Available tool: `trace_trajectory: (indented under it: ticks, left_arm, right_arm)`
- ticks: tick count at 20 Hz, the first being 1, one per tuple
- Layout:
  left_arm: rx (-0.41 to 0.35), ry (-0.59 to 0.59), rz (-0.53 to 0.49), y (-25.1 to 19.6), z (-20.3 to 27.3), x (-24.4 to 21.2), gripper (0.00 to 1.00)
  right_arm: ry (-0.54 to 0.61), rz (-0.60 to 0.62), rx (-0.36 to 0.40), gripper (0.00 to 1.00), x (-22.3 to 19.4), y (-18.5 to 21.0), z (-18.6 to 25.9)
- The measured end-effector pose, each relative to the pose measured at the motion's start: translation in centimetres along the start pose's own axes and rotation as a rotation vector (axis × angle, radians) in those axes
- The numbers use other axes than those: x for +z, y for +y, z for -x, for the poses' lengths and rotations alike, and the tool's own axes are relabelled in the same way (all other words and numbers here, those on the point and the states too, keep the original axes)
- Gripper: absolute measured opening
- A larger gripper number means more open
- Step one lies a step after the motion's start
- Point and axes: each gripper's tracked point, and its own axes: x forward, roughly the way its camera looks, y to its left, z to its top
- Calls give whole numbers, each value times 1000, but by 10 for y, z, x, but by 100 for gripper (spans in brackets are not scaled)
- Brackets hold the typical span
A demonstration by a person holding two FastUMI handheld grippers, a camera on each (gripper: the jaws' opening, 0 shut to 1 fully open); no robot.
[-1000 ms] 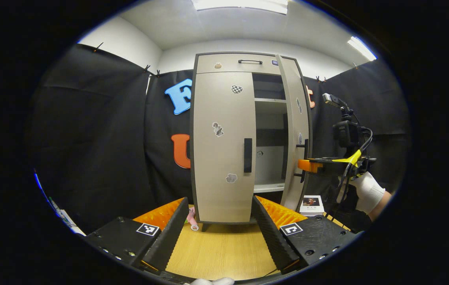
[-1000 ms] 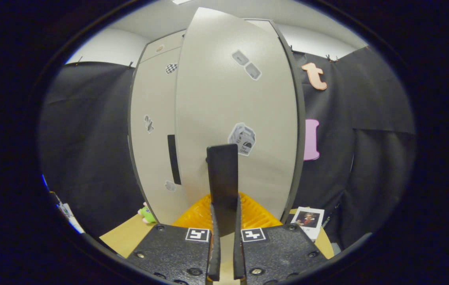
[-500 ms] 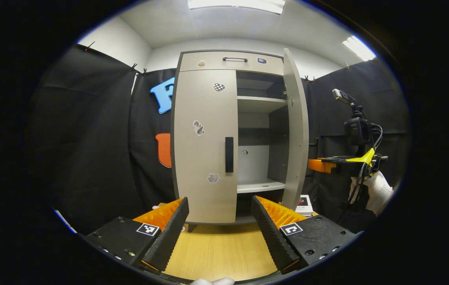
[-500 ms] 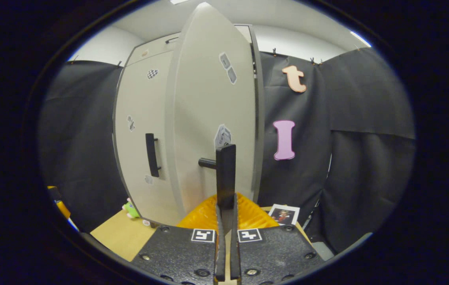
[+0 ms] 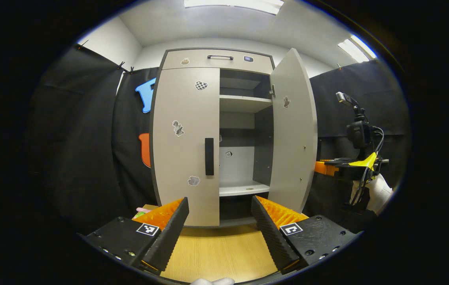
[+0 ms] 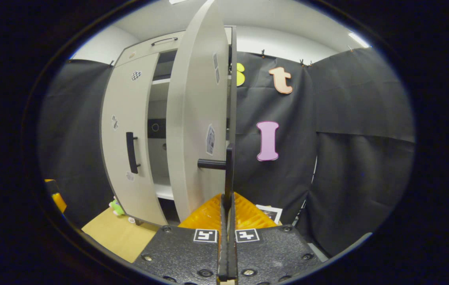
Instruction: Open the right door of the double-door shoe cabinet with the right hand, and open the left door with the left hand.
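The cabinet (image 5: 208, 138) stands on a wood-grain table (image 5: 220, 253). Its right door (image 5: 293, 130) is swung wide; its left door (image 5: 186, 142) is closed. The right gripper view shows the right gripper (image 6: 227, 206) clamped on the right door's bar handle (image 6: 229, 174). The left gripper (image 5: 220, 221), jaws spread, holds nothing.

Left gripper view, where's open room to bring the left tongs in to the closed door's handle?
Bare wooden tabletop lies between the left tongs and the cabinet foot, and the path to the left door handle looks clear. It is tighter rightward: the open right door juts out, with the right tongs behind it.
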Motion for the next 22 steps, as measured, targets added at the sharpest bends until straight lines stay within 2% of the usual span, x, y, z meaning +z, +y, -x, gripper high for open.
trace_trajectory:
  ticks: [3, 5, 6, 8, 11, 18, 19, 20, 21, 22]
  left_arm:
    - [-13, -3, -8, -4, -6, 2, 95]
    - [-18, -2, -11, -7, -9, 2, 95]
    - [-20, 0, -12, -7, -12, 2, 95]
    - [-25, 3, -15, -7, -16, 2, 95]
    - [-24, 0, -16, -7, -16, 3, 95]
    - [-8, 0, -21, -4, -19, 4, 95]
    - [-7, -2, -20, -3, -19, 5, 95]
    - [-3, -1, -19, -1, -19, 5, 95]
    - [0, -1, -17, 0, -18, 6, 95]
    - [2, 4, -16, 3, -18, 6, 95]
  right_arm:
    - [-3, -7, -11, 1, 0, -12, -1]
    - [-8, -15, -14, 4, 0, -23, -3]
    - [-12, -11, -9, 1, 0, -26, -3]
    - [-13, -11, 9, 4, 1, -24, -2]
    - [-19, -1, 1, 1, 1, -25, -3]
    - [-54, -2, -9, 5, 4, -32, 8]
    - [-50, 2, -12, 6, 2, -35, 11]
    - [-50, 4, -26, 17, 4, -37, 17]
    - [-56, 12, -46, 17, 6, -42, 21]
    - [-64, 22, -67, 35, 9, -46, 27]
